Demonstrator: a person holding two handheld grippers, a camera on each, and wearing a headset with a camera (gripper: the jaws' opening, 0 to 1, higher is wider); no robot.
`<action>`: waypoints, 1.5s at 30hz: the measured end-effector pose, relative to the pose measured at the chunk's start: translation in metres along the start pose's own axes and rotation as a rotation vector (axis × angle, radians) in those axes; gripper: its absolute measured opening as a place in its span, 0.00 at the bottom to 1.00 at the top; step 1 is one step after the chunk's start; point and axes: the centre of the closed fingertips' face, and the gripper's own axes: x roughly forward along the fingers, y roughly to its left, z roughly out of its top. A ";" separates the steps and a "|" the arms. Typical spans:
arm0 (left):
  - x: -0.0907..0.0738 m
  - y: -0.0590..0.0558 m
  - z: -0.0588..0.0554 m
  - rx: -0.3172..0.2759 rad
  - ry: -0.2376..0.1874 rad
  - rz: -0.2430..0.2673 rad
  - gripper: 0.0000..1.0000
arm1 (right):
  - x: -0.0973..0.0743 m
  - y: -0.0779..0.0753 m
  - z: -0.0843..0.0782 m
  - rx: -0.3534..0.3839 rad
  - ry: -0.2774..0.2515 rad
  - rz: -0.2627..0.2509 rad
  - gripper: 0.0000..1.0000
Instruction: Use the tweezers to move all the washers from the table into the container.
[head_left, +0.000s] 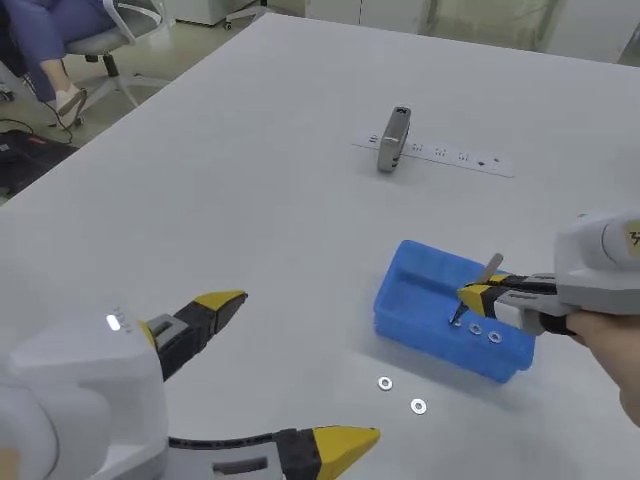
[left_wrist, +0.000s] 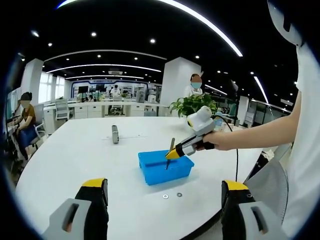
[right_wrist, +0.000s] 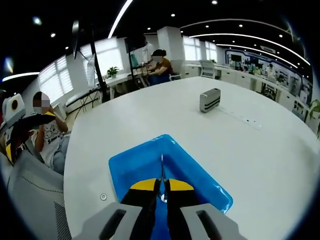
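Head view: the left gripper (head_left: 285, 370) hovers over the white table (head_left: 250, 180), jaws spread wide. The right gripper (head_left: 475, 296) pinches slim metal tweezers (head_left: 458, 316), tips pointing down into the blue rectangular plastic container (head_left: 415, 285). Two small silver ring washers (head_left: 475, 329) lie inside it. Two more washers (head_left: 385, 383) sit on the table just beside it.

Left gripper view: its own jaws stand wide apart, with the container ahead.

Right gripper view: the jaws are pressed together on the tweezers, over the container.

Open-plan office — rows of desks (left_wrist: 100, 106), swivel chair (head_left: 95, 40), ceiling downlights (left_wrist: 93, 34)

A grey metal block (head_left: 394, 139) stands at one end of a flat white strip (head_left: 455, 156) on the desk (head_left: 250, 180), well beyond the right hand-held gripper (head_left: 468, 295).
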 end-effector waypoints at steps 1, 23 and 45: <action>0.000 -0.001 0.000 0.000 0.001 0.000 0.96 | -0.001 0.001 0.001 -0.011 -0.005 0.000 0.03; 0.002 -0.003 -0.003 0.001 0.010 -0.018 0.96 | -0.042 0.034 0.033 0.032 -0.162 0.067 0.03; 0.005 -0.009 -0.002 0.004 0.015 -0.031 0.96 | -0.020 0.079 -0.021 0.038 -0.016 0.216 0.03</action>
